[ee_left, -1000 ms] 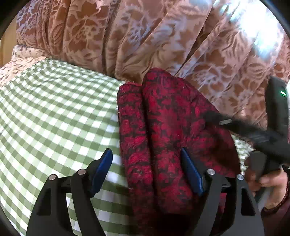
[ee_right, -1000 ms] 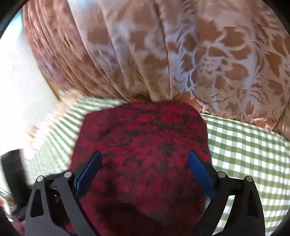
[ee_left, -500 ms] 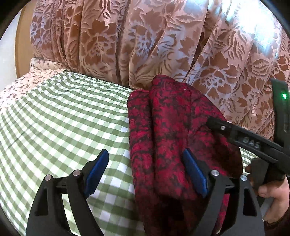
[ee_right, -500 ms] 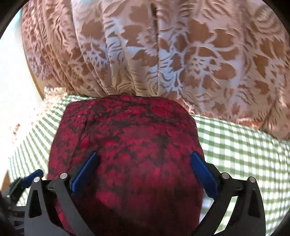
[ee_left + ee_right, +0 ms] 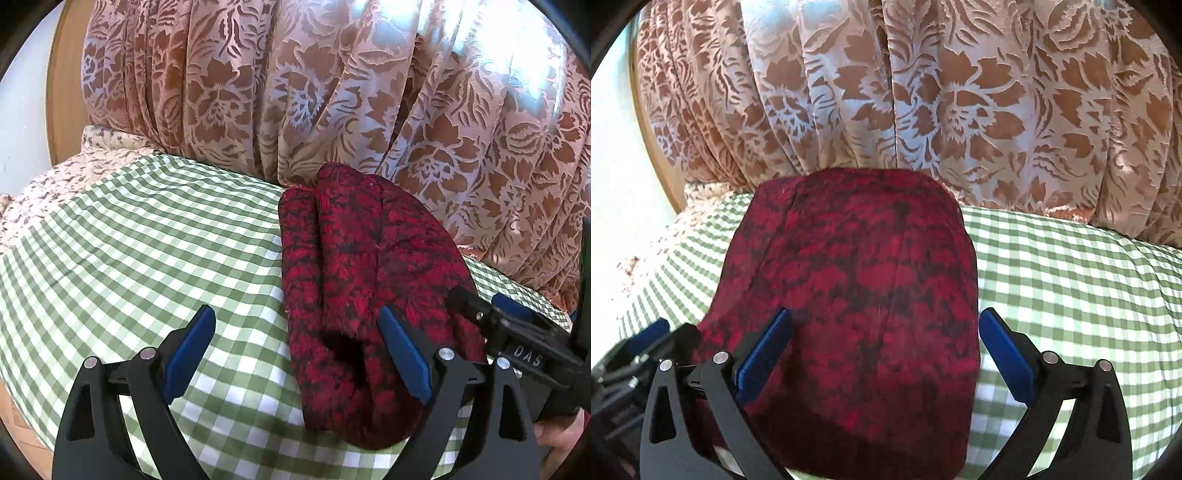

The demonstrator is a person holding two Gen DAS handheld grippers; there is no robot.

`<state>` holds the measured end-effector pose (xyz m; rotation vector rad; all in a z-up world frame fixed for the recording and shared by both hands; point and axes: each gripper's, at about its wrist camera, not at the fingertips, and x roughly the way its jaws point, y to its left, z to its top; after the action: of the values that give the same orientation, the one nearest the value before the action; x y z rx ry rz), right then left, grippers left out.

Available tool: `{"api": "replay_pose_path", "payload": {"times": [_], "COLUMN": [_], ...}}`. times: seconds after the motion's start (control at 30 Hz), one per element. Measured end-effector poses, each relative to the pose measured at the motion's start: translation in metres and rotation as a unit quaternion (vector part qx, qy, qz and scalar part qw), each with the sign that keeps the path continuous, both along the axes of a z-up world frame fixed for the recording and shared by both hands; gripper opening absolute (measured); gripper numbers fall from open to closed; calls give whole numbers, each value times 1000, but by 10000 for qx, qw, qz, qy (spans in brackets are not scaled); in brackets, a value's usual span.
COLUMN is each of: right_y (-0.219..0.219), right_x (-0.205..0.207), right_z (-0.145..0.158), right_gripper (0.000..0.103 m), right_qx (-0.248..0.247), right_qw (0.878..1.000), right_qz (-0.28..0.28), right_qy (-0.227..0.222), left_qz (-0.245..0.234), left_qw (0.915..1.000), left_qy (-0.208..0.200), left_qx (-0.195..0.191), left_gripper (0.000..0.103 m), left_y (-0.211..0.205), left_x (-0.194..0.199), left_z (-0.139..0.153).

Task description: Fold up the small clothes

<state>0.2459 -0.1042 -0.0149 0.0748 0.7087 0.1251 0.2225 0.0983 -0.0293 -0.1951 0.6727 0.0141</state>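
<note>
The red and black cloth (image 5: 369, 288) lay folded into a thick bundle on the green checked cover (image 5: 140, 258), with its far end touching the foot of the brown flowered curtain (image 5: 332, 92). In your left view the layered edges of the fold showed along its left side; in your right view its broad top (image 5: 857, 295) faced you, smooth and flat.

Your left gripper (image 5: 295, 354) hung over the near left edge of the bundle. Its jaws were opening: the left finger stood over bare cover, the right one over the cloth, and neither pad pressed on anything, so the cloth was released.

Your right gripper (image 5: 886, 350) pointed down at the near end of the bundle with its jaws spread wide. The left pad stood over the cloth and the right pad just beside its right edge, over the cover; it gripped nothing.

At the right edge of the left view, the right gripper's black body (image 5: 524, 350) crossed the cloth's near right side, with your hand (image 5: 557, 443) below it.

Beyond the cover to the far left lay a pale sprigged fabric (image 5: 92, 155), then a wooden frame (image 5: 62, 85) against the white wall (image 5: 18, 110).
</note>
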Motion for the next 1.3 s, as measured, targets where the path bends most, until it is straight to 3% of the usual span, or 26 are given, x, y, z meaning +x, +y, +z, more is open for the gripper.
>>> {"api": "replay_pose_path", "payload": {"times": [0.43,0.83,1.3], "right_y": [-15,-39,-44], "right_x": [-63,-126,-159], "right_z": [6,-4,-2], "right_gripper": [100,100,100], "right_qx": [-104,-611,-519], "right_qw": [9985,9921,9931], "right_qz": [-451,-1030,-898], "right_qy": [-302,-364,-549], "left_qz": [232,356,382], "left_qw": [9984,9959,9946], "left_qy": [-212,138,-115], "left_qx": [472,823,960], "left_gripper": [99,101,101], "left_y": [-14,-37,-53], "left_x": [-50,-97,-129], "left_z": [13,-16,0]}}
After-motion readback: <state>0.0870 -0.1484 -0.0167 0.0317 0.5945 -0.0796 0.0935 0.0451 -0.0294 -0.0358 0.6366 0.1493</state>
